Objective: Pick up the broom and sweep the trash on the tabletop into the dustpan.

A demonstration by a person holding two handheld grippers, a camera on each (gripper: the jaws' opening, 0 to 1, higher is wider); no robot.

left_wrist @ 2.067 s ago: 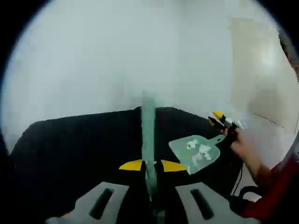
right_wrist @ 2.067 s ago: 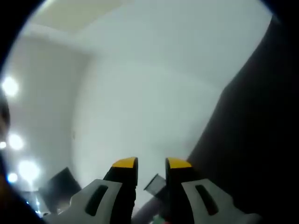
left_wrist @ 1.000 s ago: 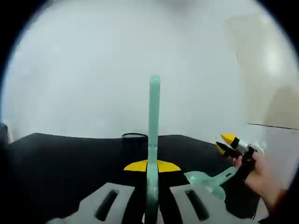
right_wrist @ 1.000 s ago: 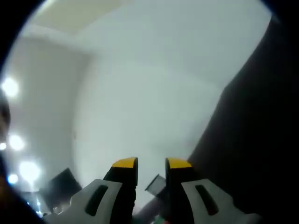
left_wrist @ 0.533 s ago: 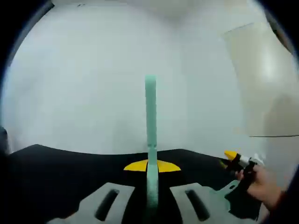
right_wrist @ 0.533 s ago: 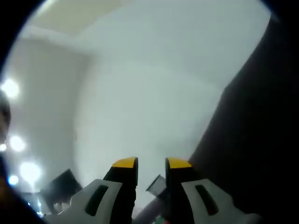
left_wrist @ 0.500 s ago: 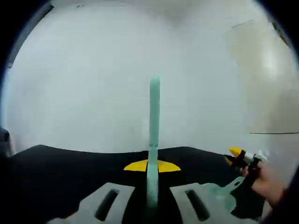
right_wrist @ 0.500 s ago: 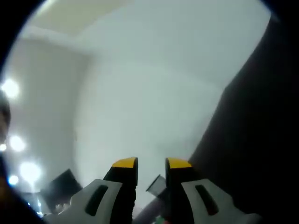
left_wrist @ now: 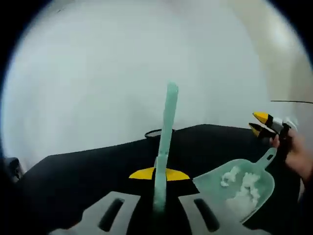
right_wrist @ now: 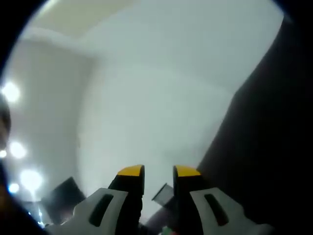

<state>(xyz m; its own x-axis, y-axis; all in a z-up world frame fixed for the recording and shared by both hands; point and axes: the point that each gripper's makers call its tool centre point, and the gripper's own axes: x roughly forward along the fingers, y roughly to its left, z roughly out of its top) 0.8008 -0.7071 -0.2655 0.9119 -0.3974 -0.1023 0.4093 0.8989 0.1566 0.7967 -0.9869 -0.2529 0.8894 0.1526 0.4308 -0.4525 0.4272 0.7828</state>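
Right then, the left gripper [left_wrist: 159, 174] had its two yellow-tipped jaws squeezed tight on the broom [left_wrist: 164, 147], a thin pale green stick that stood up between them and leaned a little to the right at its top. Only the stick part could be seen, so I could not tell where its bristles were. Beyond it lay the black tabletop [left_wrist: 88, 166], with a big white wall [left_wrist: 112, 68] behind. A thin dark ring [left_wrist: 155, 133] sat at the far edge of the tabletop, just left of the broom; it was too blurry to tell what it was. To the right, near the left gripper, the pale green dustpan [left_wrist: 239, 183] was tilted over the tabletop with its handle pointing up and to the right. White bits of trash [left_wrist: 242, 182] sat inside the pan. The right gripper [left_wrist: 261, 123] was at the far right in the left gripper view, with a person's hand [left_wrist: 299, 155] on it, and its yellow tips were right by the end of the dustpan's handle. In the right gripper view, the right gripper [right_wrist: 158, 171] had its jaws close together with a small gap, and a bit of green showed low down between them. That looked like the dustpan's handle, but it was too small to be sure.
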